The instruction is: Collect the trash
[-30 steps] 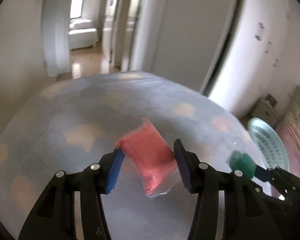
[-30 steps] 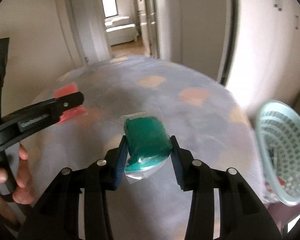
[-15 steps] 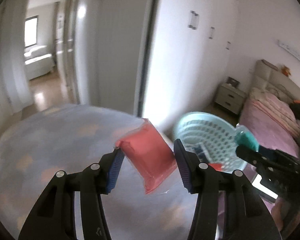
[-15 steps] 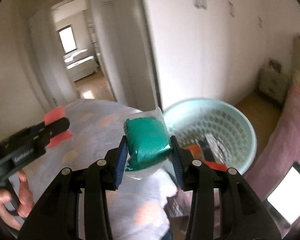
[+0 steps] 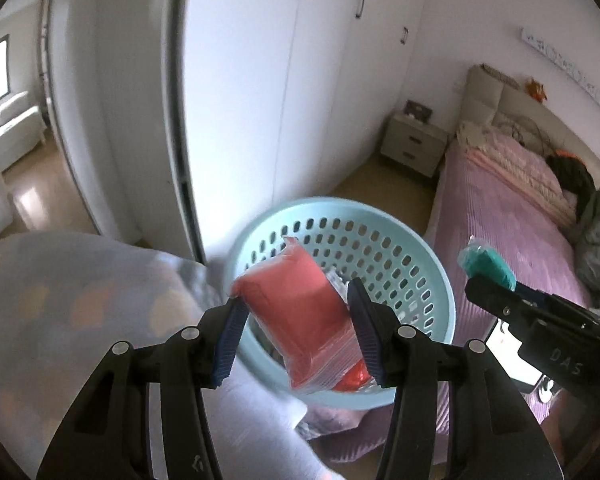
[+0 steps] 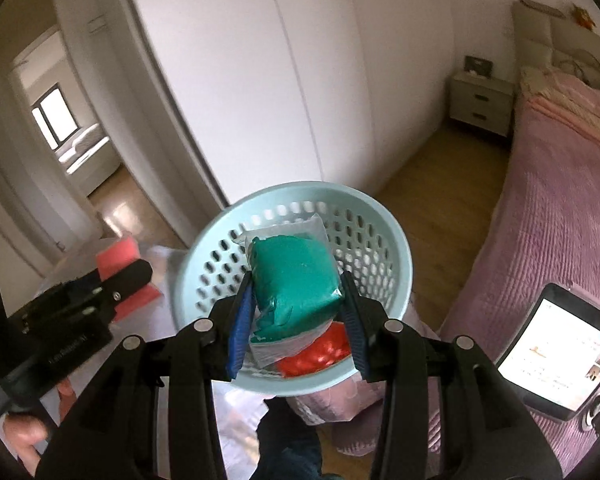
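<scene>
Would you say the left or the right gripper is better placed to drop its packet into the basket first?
Right, probably: the right gripper holds the green packet over the basket opening, while the left gripper's red packet hangs over its near rim.

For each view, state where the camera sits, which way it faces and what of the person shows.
Left wrist: sits on the left tongs, faces down past the red packet at the blue basket; right tongs at right.
Right wrist: sits on the right tongs, faces down past the green packet into the basket; left tongs and a hand at left.
Shared: basket, both packets, wardrobe, bed.
</scene>
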A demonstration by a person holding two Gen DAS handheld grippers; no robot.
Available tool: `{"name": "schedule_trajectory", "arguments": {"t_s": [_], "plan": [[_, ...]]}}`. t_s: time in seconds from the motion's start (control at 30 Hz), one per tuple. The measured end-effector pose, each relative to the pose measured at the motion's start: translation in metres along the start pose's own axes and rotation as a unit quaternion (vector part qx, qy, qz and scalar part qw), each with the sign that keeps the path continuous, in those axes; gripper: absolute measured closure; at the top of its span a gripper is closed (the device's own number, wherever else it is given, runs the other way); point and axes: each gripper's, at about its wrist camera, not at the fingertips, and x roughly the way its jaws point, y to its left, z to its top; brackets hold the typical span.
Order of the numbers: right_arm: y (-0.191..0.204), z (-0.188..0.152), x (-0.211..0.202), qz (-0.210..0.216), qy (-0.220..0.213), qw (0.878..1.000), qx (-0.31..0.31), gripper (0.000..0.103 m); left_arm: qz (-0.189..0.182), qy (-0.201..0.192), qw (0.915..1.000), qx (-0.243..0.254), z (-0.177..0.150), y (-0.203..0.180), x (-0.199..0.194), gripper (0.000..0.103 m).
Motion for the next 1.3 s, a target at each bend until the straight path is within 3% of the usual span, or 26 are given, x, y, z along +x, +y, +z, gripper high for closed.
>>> {"name": "schedule_trajectory", "arguments": {"t_s": [0.17,0.23,0.4,0.7,0.93,1.13,1.3], "plan": [[0.000,0.006,0.025,-0.016,0.015,1.000,0.019,0.065,0.014,0.010,0.9994,0.029,0.009,-0.009,0.031,0.052],[0.002,0.010,0.031,-0.012,0.018,1.000,0.023,0.064,0.007,0.015,0.9996,0.022,0.012,-0.006,0.039,0.041],[0.008,0.019,0.046,-0.017,0.020,0.999,0.019,0.055,0.009,0.001,0.9998,0.017,0.012,-0.001,0.029,0.030],[0.007,0.013,0.034,-0.005,0.010,1.000,0.021,0.054,0.023,-0.032,0.9991,-0.018,-0.010,0.028,-0.022,0.027],[0.021,-0.006,-0.007,0.021,-0.012,1.000,0.006,0.054,0.060,-0.072,0.9946,-0.044,-0.049,0.054,-0.087,0.024],[0.050,-0.031,-0.044,0.009,-0.053,0.998,-0.036,0.054,0.116,-0.117,0.9852,-0.046,-0.084,0.065,-0.136,0.020],[0.075,-0.052,-0.073,-0.019,-0.104,0.991,-0.082,0.054,0.161,-0.143,0.9761,-0.031,-0.105,0.071,-0.153,0.019]]}}
